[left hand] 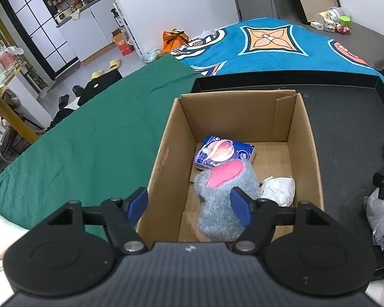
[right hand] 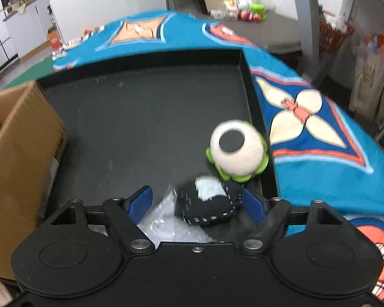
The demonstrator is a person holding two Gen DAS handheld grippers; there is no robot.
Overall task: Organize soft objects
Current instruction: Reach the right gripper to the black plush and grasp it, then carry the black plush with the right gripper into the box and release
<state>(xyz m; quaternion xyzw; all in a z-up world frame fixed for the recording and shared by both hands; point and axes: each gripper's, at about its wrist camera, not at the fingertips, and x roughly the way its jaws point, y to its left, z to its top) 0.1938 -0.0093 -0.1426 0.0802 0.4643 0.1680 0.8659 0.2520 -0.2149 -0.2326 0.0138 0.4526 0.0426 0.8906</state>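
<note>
Left gripper (left hand: pixel 189 203) fingers apart, released, above the cardboard box (left hand: pixel 166 153); grey plush toy (left hand: pixel 225 194) lies in the box beneath, overlapping the right-hand finger; contact unclear. Right gripper (right hand: pixel 195 203) fingers apart, straddling the black stitched plush (right hand: pixel 210 204) in the black tray (right hand: pixel 140 117); view blurred, grip not evident. Eyeball plush (right hand: pixel 236 151) just beyond.

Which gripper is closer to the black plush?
Right. The right gripper has the black plush between its open jaws; the left gripper hangs over the box, beside the tray.
</note>
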